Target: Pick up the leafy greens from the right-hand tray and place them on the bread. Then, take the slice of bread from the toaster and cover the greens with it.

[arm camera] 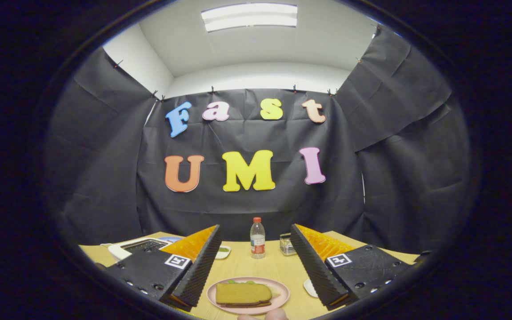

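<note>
Hand-held gripper (pixel 256 266) wide open, empty, over the plate (pixel 282 294); bread (pixel 243 293) covers greens (pixel 242 282) there; bottle (pixel 257 238) beyond.

One pink plate (pixel 282 297), two bread slices (pixel 243 293) stacked at 6 o'clock, one water bottle (pixel 257 238), one toaster (pixel 136 247), one small jar (pixel 287 244)

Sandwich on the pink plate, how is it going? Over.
Gripper open, empty. Bread on pink plate between its fingers, greens poking out beneath. Bottle beyond, not in way.
</note>
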